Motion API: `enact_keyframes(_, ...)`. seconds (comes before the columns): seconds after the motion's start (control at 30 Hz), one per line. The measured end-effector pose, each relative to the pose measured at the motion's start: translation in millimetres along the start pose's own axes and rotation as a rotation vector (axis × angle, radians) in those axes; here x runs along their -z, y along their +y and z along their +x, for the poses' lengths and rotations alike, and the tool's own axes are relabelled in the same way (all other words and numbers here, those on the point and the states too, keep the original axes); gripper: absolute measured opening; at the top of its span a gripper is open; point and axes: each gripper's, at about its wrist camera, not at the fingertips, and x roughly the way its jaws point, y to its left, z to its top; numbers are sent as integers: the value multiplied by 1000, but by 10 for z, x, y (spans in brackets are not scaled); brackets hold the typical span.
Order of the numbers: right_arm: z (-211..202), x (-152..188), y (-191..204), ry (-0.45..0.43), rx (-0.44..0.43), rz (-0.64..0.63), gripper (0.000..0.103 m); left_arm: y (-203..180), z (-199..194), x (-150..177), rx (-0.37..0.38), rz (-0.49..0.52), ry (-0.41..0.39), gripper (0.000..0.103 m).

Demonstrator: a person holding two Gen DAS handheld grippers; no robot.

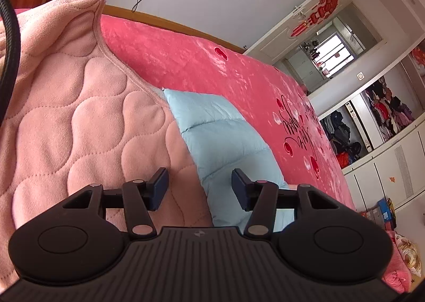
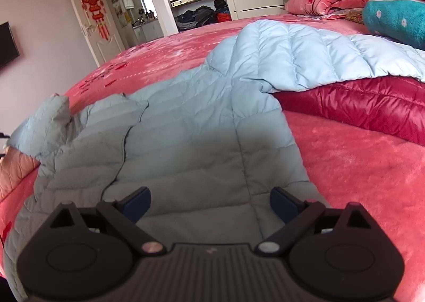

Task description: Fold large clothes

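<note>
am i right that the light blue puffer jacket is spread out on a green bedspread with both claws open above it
Not quite. The bedspread is pink-red, not green, as the right wrist view shows. The rest holds: the light blue puffer jacket lies spread on it, and the right claw and left claw are both open above it.

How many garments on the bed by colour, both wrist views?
Light blue: 1, the light blue puffer jacket, spread flat
Pink: 1, the pink quilted garment, overlapping the blue one's edge
Dark red: 1, the dark red puffer, partly under the blue sleeve
Total: 3
</note>
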Motion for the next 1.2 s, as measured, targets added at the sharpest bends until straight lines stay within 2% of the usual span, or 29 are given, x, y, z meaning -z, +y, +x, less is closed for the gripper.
enact_keyframes(0.17,47,44,51,12,11,-64,99,14,-43,28,3,7,-26,61)
enact_keyframes(0.33,91,44,62,16,5,-79,101,9,74,24,-15,23,-37,33)
enact_keyframes(0.43,109,25,57,13,3,-71,101,-18,93,34,-26,35,-52,11)
enact_keyframes(0.5,110,19,53,8,1,-67,101,-68,51,49,-15,44,-67,5)
enact_keyframes(0.6,114,10,52,6,3,-64,101,-186,-114,61,7,69,-108,3)
enact_keyframes(0.83,63,-30,-15,-27,3,-22,101,-509,-634,115,67,201,-211,2)
enact_keyframes(1.03,21,-83,-121,-58,-4,53,101,-734,-944,281,98,303,-221,2)
enact_keyframes(1.2,4,-115,-195,-71,-14,101,101,-1081,-1248,488,179,391,-245,1)
